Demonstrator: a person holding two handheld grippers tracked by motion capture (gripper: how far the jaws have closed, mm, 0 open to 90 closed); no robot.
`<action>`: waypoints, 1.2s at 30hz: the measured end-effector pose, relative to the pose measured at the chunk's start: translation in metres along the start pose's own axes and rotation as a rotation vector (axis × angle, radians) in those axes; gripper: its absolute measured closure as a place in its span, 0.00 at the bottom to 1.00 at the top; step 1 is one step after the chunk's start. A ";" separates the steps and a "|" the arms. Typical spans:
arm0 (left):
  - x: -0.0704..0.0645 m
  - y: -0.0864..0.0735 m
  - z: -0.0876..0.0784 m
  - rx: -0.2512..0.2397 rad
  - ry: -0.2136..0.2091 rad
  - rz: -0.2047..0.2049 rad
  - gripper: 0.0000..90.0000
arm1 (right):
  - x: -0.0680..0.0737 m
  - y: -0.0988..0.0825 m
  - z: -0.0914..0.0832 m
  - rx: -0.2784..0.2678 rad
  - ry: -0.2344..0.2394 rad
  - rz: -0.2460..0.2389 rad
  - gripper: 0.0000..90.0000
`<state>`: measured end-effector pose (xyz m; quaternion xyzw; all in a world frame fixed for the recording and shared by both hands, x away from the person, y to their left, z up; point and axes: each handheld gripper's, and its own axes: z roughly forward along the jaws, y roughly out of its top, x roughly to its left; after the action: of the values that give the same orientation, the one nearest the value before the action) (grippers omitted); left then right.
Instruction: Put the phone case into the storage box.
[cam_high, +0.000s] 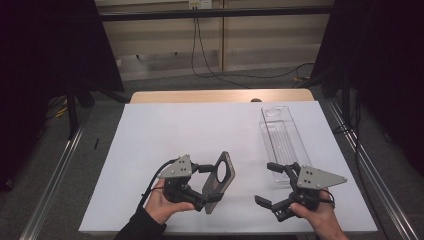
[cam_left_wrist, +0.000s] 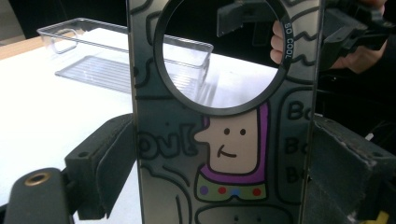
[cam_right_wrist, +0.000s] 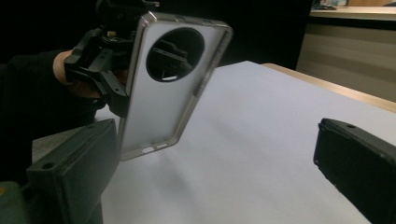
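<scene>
Left gripper (cam_high: 212, 186) holds a phone case (cam_high: 220, 181) clamped across its width between its 2 fingers (cam_left_wrist: 105, 163), raised off the white worktop (cam_high: 165, 135) at the near-left area. Case stands roughly upright, tilted a bit. In the left gripper view its printed side shows a cartoon figure with purple trim and coloured dots, plus a large round camera cutout ringed in black. In the right gripper view the case's plain inner side faces the camera, edge frame grey.

Right gripper (cam_high: 272, 182) at near-right, fingers (cam_right_wrist: 74, 177) spread wide with nothing between them, well apart from the case.

Clear plastic tray (cam_high: 284, 140) lies flat on the worktop at far-right, just beyond the right gripper's upper finger. Person's hands grip both tool bodies from the bottom edge; left arm in a dark sleeve (cam_high: 140, 227).
</scene>
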<state>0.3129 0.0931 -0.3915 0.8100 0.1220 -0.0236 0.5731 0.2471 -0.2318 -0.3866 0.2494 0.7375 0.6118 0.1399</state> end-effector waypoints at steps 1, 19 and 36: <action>-0.001 0.000 0.001 -0.001 0.001 -0.002 0.14 | 0.001 0.002 0.002 0.006 0.015 -0.005 0.00; 0.000 0.010 0.018 0.065 -0.073 0.047 0.14 | -0.004 0.014 0.021 0.049 0.117 -0.023 0.00; 0.009 0.023 0.036 0.134 -0.134 0.060 0.14 | -0.019 0.024 0.030 0.071 0.186 -0.036 0.00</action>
<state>0.3305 0.0541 -0.3846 0.8464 0.0570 -0.0688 0.5250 0.2826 -0.2142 -0.3718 0.1830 0.7730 0.6030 0.0730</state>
